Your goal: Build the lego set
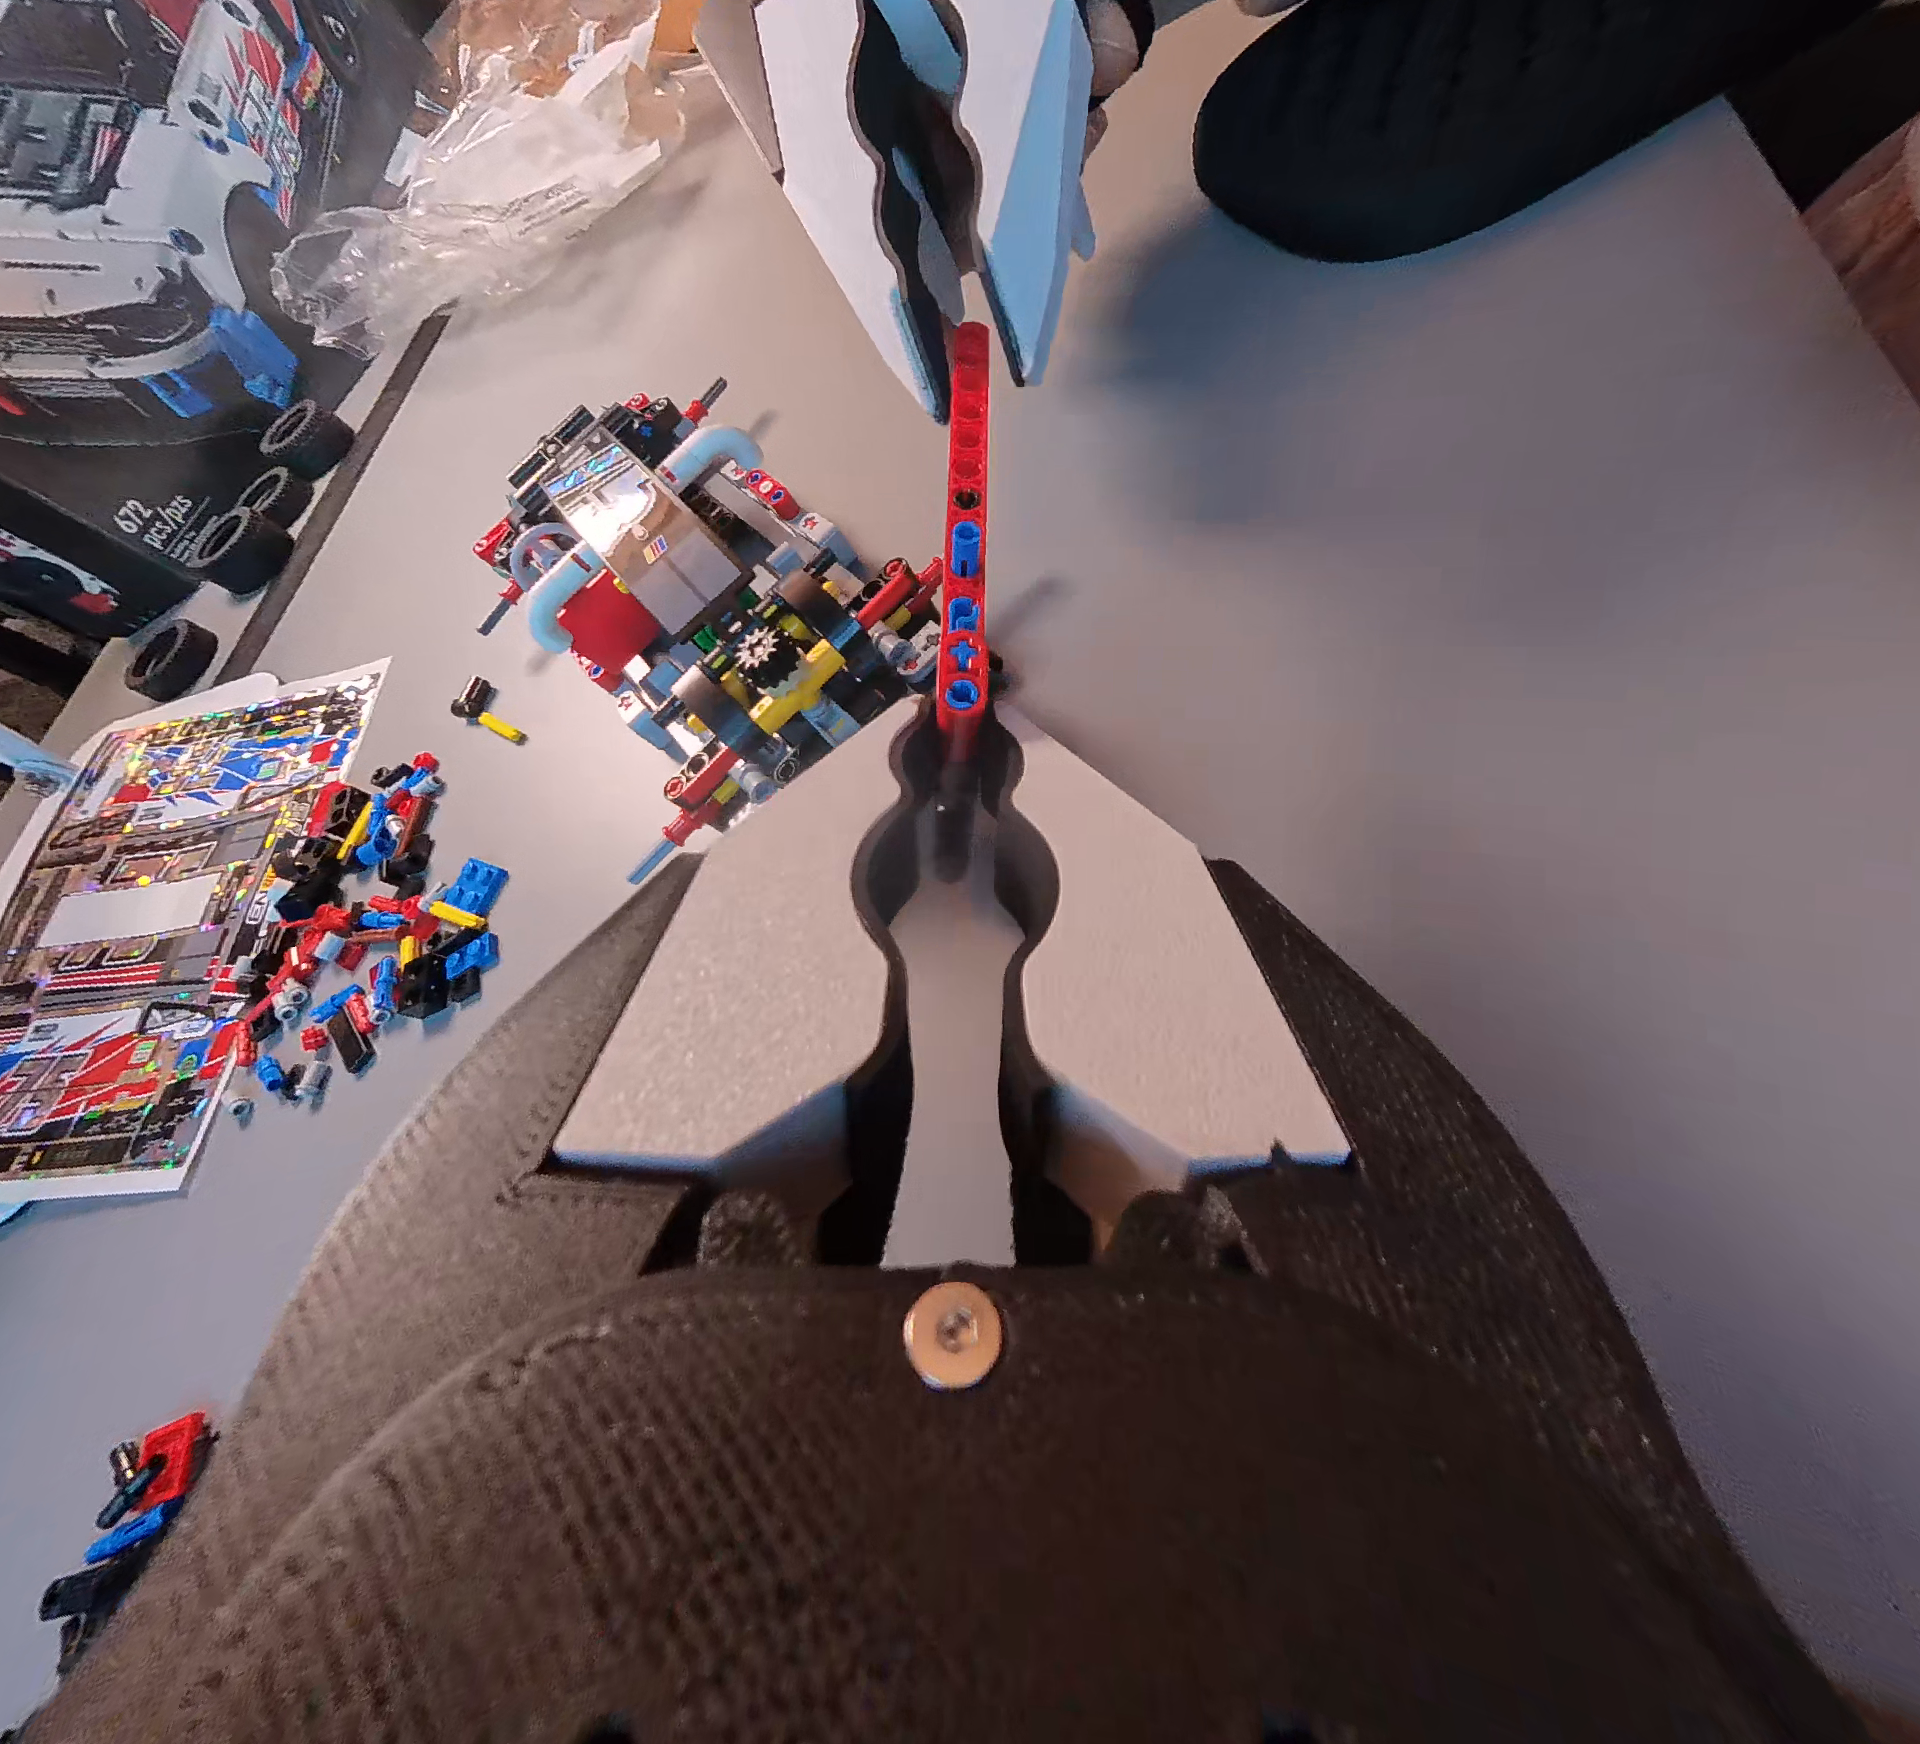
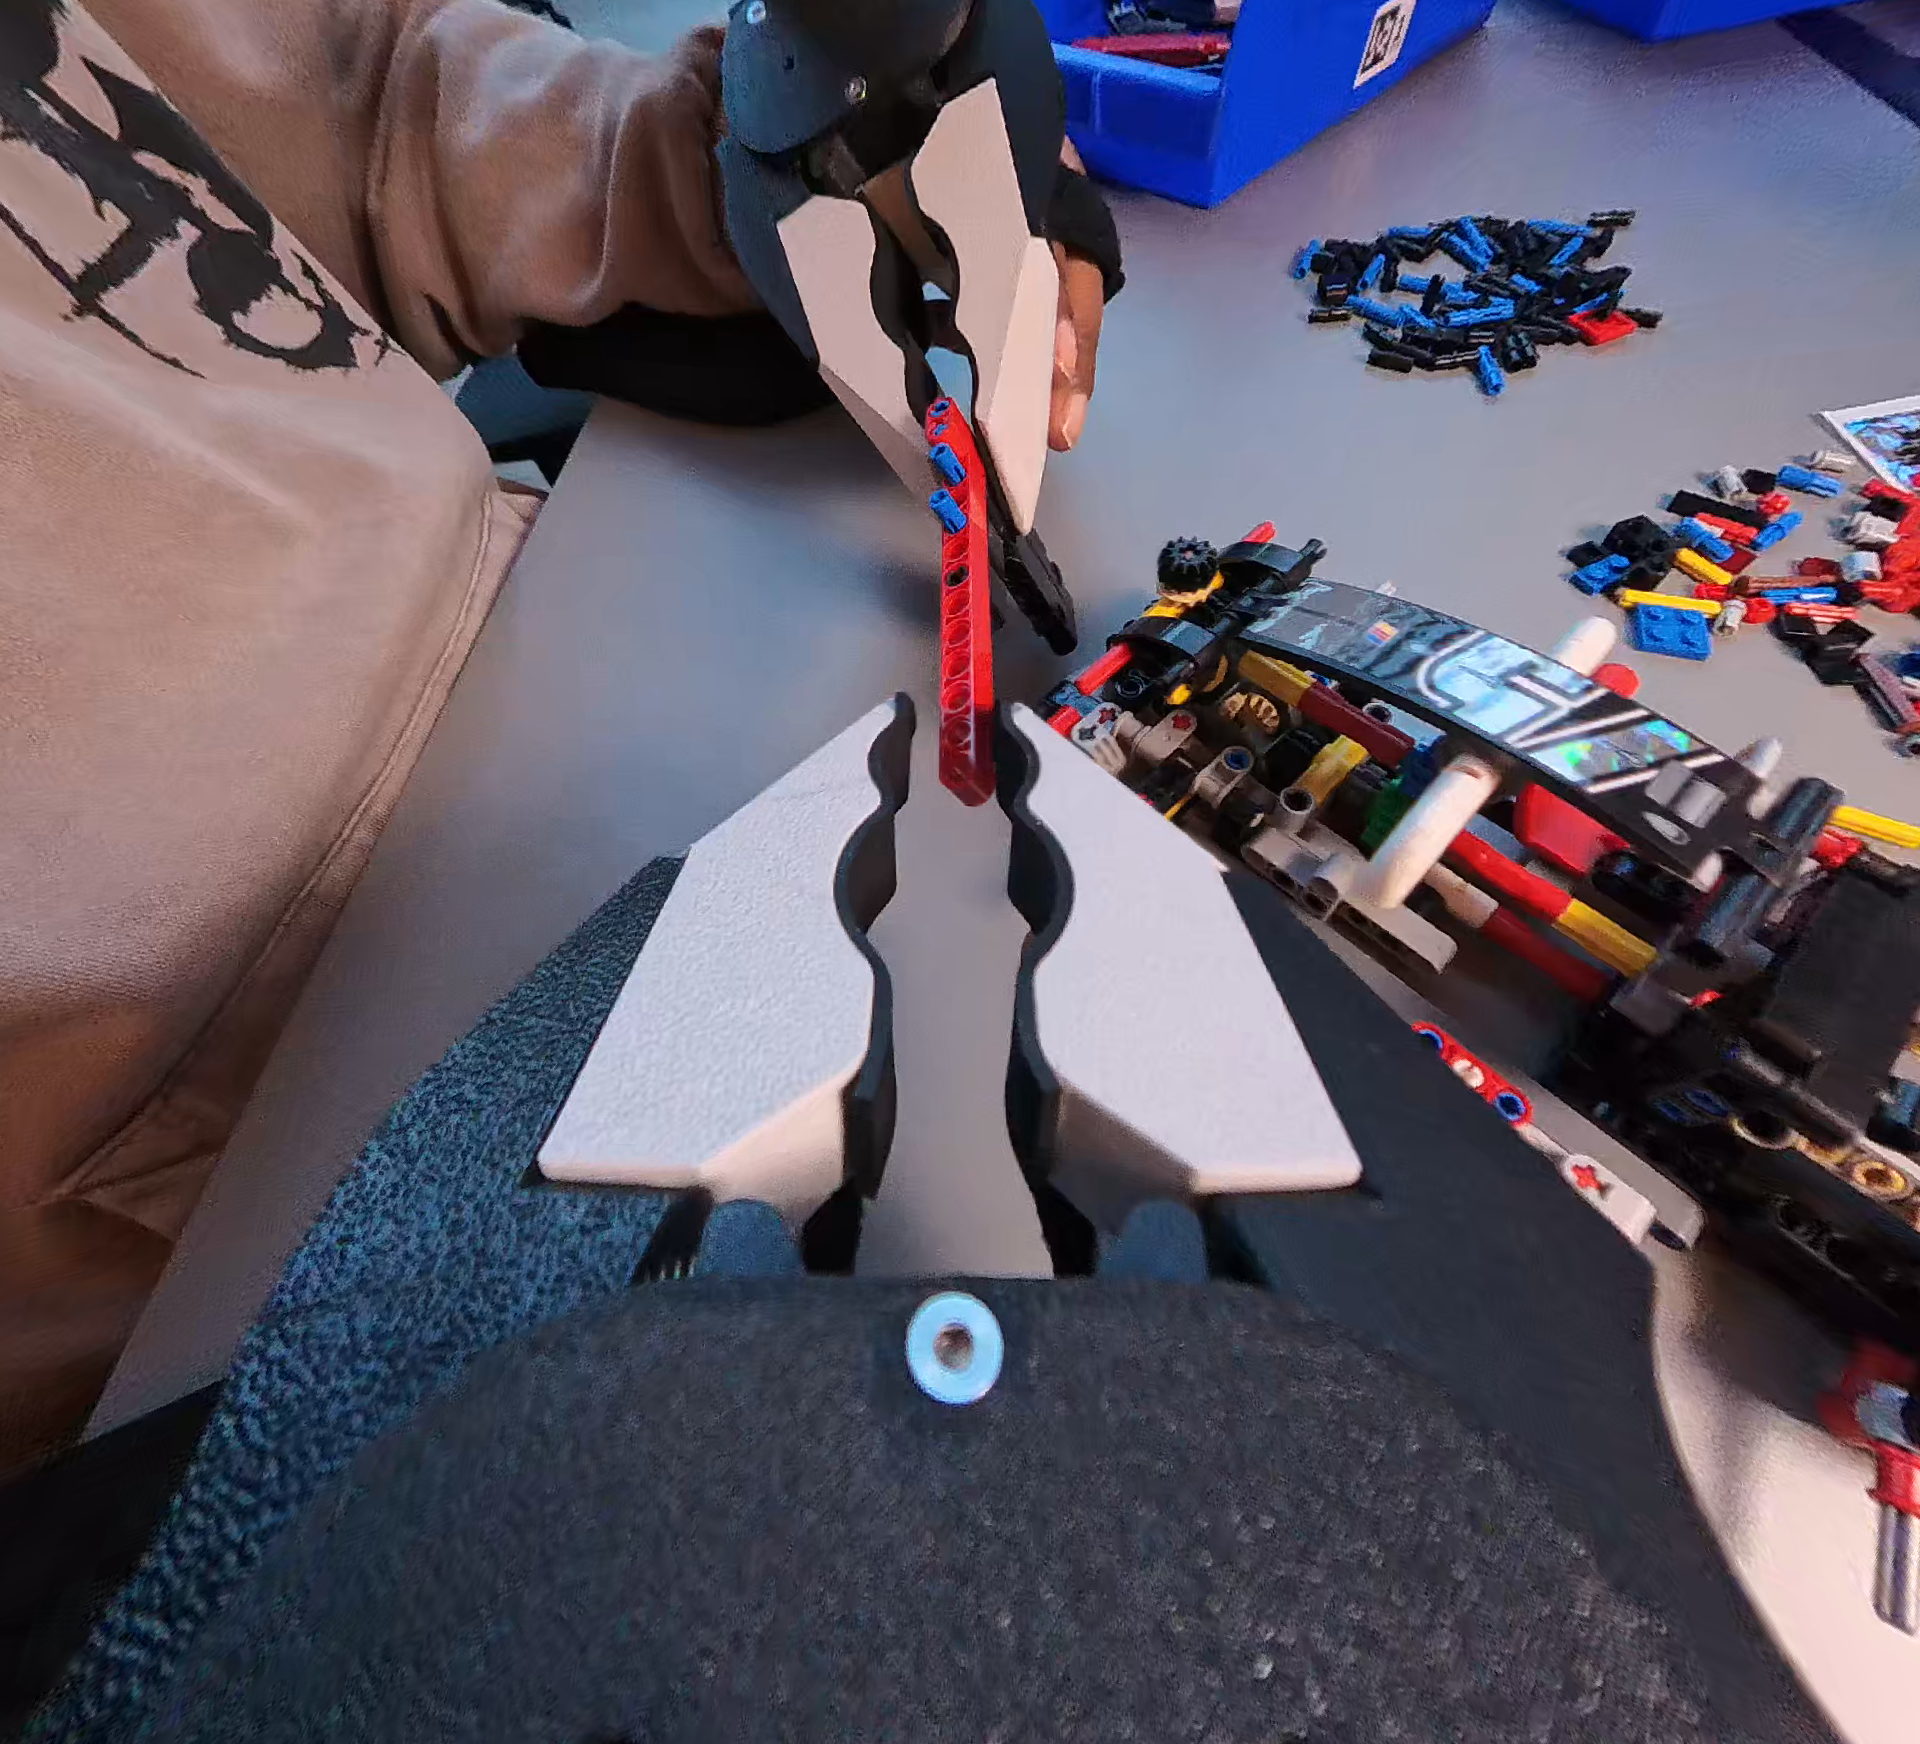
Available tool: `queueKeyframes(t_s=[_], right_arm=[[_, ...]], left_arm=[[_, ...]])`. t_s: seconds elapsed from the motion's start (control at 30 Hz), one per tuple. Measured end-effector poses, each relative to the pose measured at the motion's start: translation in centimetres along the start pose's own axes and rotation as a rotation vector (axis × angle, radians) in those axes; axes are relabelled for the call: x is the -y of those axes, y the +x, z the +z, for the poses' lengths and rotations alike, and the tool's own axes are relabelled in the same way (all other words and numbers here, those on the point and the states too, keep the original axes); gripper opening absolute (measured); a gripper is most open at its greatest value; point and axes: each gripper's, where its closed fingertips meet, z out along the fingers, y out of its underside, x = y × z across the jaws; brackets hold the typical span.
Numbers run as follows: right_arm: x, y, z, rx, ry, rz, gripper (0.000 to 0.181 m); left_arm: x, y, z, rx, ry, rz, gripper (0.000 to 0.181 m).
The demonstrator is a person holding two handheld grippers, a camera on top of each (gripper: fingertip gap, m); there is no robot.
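A long red beam with blue pins in one end is held above the grey table. My left gripper is shut on its pinned end, and a black piece sticks out beside the beam there. It also shows in the right wrist view. My right gripper has its jaws a little apart around the beam's bare end, with a thin gap showing on the left. It shows in the left wrist view too. The part-built car model lies on the table beside the beam.
A pile of loose pieces lies by a shiny sticker sheet. The set's box, tyres and empty bags are behind. Blue bins and a heap of blue and black pins sit beyond the model. A person's sleeve is close. The left gripper's tips are roughly 7 cm from the right gripper's.
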Motion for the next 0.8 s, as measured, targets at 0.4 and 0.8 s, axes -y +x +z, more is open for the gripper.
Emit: queueKeyframes(t_s=[0.4, 0.8], right_arm=[[1.2, -0.2, 0.0, -0.019, 0.065, -0.077, 0.007], [1.9, -0.1, -1.9, -0.073, 0.112, -0.174, 0.007]], left_arm=[[2.1, -0.5, -1.2, -0.046, 0.162, -0.173, 0.024], [2.4, -3.0, -3.5, -0.181, 0.304, -0.572, 0.073]])
